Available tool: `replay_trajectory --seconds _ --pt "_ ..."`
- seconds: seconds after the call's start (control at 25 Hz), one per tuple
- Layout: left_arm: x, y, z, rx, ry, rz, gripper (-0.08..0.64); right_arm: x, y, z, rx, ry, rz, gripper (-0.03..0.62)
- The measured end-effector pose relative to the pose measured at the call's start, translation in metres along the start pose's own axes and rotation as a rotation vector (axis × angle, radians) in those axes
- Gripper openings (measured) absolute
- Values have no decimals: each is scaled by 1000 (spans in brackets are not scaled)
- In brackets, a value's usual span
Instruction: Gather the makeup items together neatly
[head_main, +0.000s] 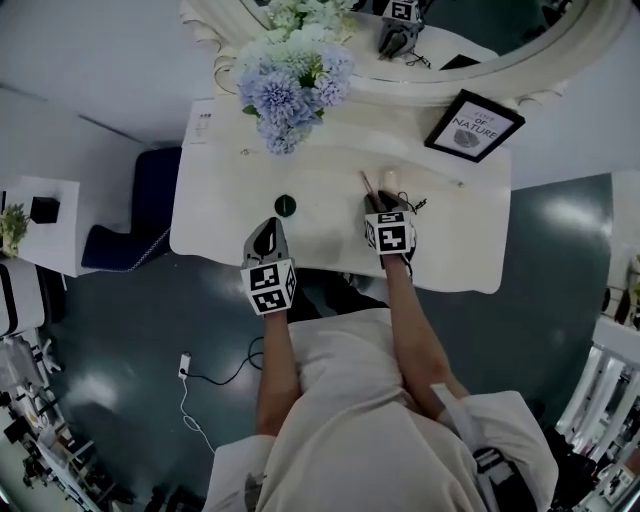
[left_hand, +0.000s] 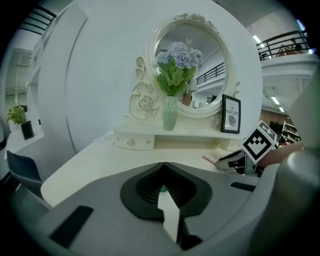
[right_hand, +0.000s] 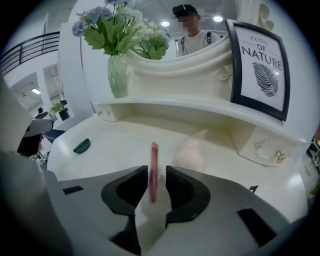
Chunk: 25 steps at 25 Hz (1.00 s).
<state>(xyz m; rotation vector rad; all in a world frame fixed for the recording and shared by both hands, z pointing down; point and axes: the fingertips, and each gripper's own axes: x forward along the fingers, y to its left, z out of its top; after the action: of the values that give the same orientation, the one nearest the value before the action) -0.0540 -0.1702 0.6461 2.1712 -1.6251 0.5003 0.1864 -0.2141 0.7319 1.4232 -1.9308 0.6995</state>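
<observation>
On the white vanity table lies a small round dark-green item, just beyond the tips of my left gripper. That gripper's jaws meet at their tips, and only a green speck shows through the slit behind them. My right gripper stands open near the table's middle. A thin pink stick points away between its jaws, with a gap on each side. A white sponge-like puff sits just right of the stick. The green item lies far to the left in the right gripper view.
A vase of blue flowers and a framed "Nature" print stand on the raised back shelf under an oval mirror. Small drawers are set under that shelf. A dark blue chair stands left of the table.
</observation>
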Motion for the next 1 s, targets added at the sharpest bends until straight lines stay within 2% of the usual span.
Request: replay_trajectory --seconds 0.2,0.28,0.48,1.0 --pt "-14 8 -5 -27 -8 45 15 3 4 2 -48 30 -3 114" --pt "-15 11 -9 -34 -7 54 15 5 8 3 -57 29 0 77" --pt "-17 16 -15 -42 -4 53 15 2 17 2 -54 28 -7 75" --pt "-14 32 -2 10 -4 -48 15 -17 48 11 50 -46 -85 74"
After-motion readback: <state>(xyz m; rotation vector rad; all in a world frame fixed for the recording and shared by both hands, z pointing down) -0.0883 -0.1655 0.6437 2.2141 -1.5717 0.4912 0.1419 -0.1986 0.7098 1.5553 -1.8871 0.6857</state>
